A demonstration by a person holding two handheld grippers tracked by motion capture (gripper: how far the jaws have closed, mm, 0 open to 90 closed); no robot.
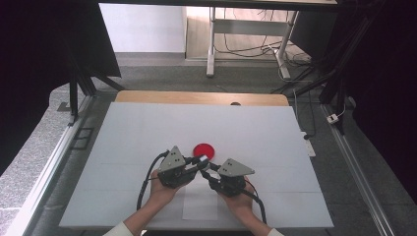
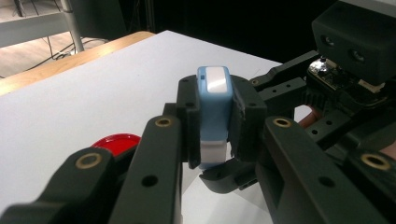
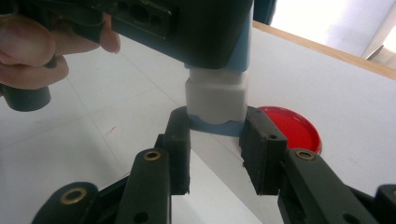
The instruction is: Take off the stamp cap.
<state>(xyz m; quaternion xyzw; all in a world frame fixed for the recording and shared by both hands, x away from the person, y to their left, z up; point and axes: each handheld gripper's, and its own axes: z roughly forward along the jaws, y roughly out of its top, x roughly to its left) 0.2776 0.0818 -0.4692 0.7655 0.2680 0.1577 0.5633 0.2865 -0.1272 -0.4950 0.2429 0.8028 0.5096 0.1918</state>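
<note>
A small blue-and-white block (image 2: 214,109) is held above the white table (image 1: 147,128), near its front. My left gripper (image 2: 215,126) is shut on the block's blue upper part, one black pad on each side. From the other side, my right gripper (image 3: 217,140) comes up to the block (image 3: 215,100), and its pads press on the blue rim at the white lower end. In the high view the two grippers meet tip to tip, left gripper (image 1: 198,162) and right gripper (image 1: 210,170), with a hand behind each. A flat red round lid (image 1: 203,150) lies on the table just beyond them.
The white sheet covers most of a wooden table whose far edge (image 1: 196,97) shows. A pale paper rectangle (image 1: 199,206) lies at the front edge between the forearms. Metal rails run along both sides of the table, and desk legs and cables stand on the floor beyond.
</note>
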